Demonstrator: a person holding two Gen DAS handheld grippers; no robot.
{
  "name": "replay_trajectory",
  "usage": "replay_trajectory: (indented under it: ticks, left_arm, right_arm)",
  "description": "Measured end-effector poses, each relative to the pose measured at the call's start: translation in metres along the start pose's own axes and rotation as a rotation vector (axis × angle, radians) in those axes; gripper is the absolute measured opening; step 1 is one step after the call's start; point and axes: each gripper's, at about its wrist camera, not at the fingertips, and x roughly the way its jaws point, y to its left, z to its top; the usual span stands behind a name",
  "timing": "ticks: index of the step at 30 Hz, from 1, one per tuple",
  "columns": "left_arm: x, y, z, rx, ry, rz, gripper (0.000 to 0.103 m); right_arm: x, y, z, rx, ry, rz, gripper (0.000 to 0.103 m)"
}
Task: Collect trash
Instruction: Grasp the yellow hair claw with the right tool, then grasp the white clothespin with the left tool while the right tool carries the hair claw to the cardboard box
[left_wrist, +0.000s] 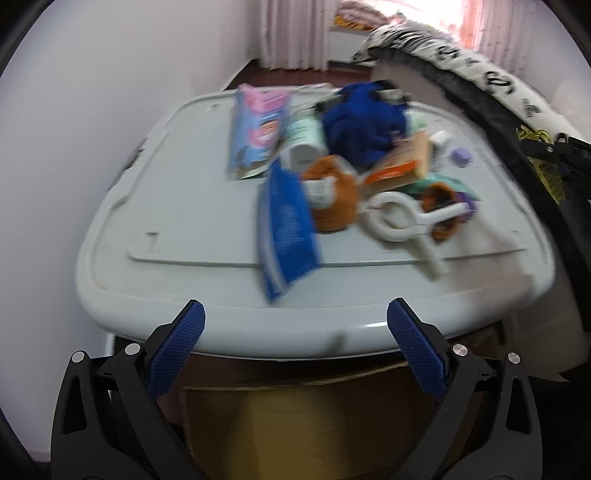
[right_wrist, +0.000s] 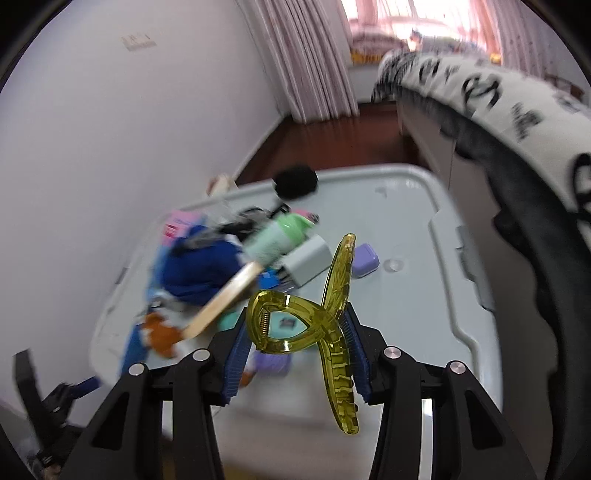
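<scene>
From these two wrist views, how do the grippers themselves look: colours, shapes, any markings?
Both look alike. The left gripper has two black angular fingers with triangular cut-outs and round silver pins. Its pads are blue with a fine grid texture. The right gripper shows the same black fingers, silver pins and ribbed blue pads. No cables, sleeves or printed markings are visible.

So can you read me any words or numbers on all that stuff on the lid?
No text reads clearly; both views are blurred.
"1": seems moulded into the grey lid, near its front left corner.
Pink and blue packet: print too blurred to read.
Blue packet: rows of white print, too blurred.
Orange box: print too blurred.
Black marks on the white cloth: pattern, not readable words.
</scene>
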Motion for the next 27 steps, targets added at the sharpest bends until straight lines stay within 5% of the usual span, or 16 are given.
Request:
replay_trajectory:
  ticks: [6, 9, 16, 22, 23, 25, 27]
  left_arm:
    - [-0.005, -0.063, -0.008, 0.127, -0.105, -0.037, 0.097]
    - [0.019, -0.085, 0.003, 0.104, -0.069, -0.080, 0.097]
    - [0.073, -0.073, 0.023, 0.000, -0.073, -0.022, 0.097]
    - [0.093, -0.076, 0.043, 0.030, -0.106, 0.009, 0.097]
    - [0.096, -0.075, 0.044, 0.031, -0.110, 0.017, 0.092]
    - [0.094, -0.076, 0.043, 0.059, -0.147, 0.014, 0.064]
    - [0.094, -0.076, 0.044, 0.080, -0.146, -0.002, 0.062]
  right_arm:
    - [-0.029, 0.005, -0.029, 0.017, -0.010, 0.052, 0.047]
    - [-0.029, -0.005, -0.033, 0.038, 0.004, 0.052, 0.047]
    - [-0.030, -0.029, -0.037, 0.093, 0.023, 0.034, 0.048]
    - [-0.027, -0.031, -0.031, 0.114, 0.024, 0.064, 0.048]
    - [-0.027, -0.031, -0.030, 0.120, 0.023, 0.076, 0.048]
    - [-0.025, -0.029, -0.028, 0.121, 0.023, 0.085, 0.048]
    - [-0.024, -0.026, -0.027, 0.115, 0.023, 0.086, 0.048]
